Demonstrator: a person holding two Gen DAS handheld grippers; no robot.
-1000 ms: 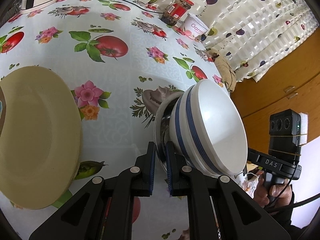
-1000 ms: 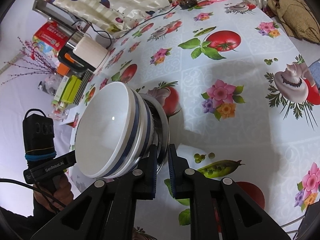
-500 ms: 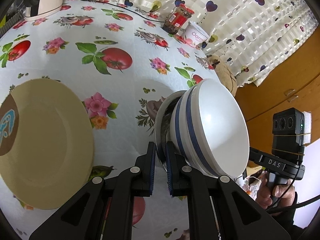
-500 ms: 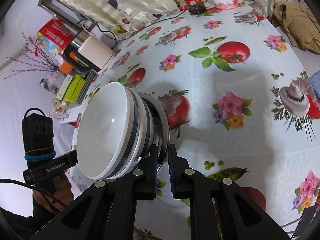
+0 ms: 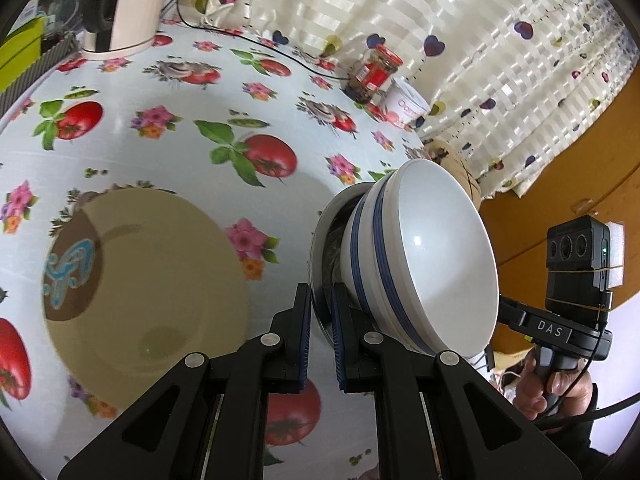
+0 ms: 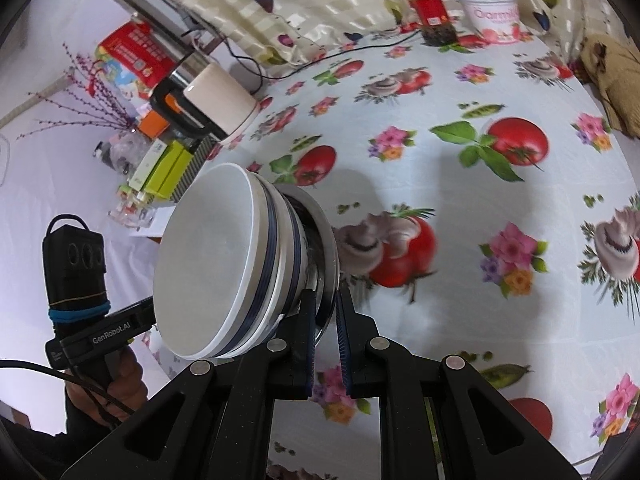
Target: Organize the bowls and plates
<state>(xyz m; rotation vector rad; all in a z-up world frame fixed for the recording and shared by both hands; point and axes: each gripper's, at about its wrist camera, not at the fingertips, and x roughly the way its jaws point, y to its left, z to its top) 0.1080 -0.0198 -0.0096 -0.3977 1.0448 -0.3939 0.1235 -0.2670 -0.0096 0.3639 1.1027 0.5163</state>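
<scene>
1. Both pairs of fingers are nearly closed, and each pinches the thin rim of the same metal bowl (image 5: 320,248) from opposite sides. Your left gripper (image 5: 319,312) has the rim between its blue-edged pads, and your right gripper (image 6: 325,312) grips the rim the same way.
2. You hold the stack tipped on its side, clear of the tablecloth (image 5: 160,128). The metal bowl is the outer piece, and nested in it are white bowls with blue bands (image 5: 420,264); in the right wrist view their open mouth (image 6: 208,264) faces your left hand.
3. How many white bowls sit in the stack you cannot tell for certain; two blue bands show along the side.
4. Below your left gripper, a beige plate (image 5: 160,272) lies flat on the tablecloth, with a brown patch carrying a light blue motif near its left edge. The stack hangs to the right of the plate, apart from it.
5. At the far edge of the table a jar with a red lid (image 5: 374,70) stands just beside a white tub (image 5: 406,106), both near the heart-print curtain (image 5: 480,40).
6. A cream electric kettle (image 6: 220,100) stands at the far left corner, with green boxes (image 6: 164,168) close by.
7. Your right hand (image 5: 544,388) and your left hand (image 6: 124,384) each show wrapped round a gripper handle.
</scene>
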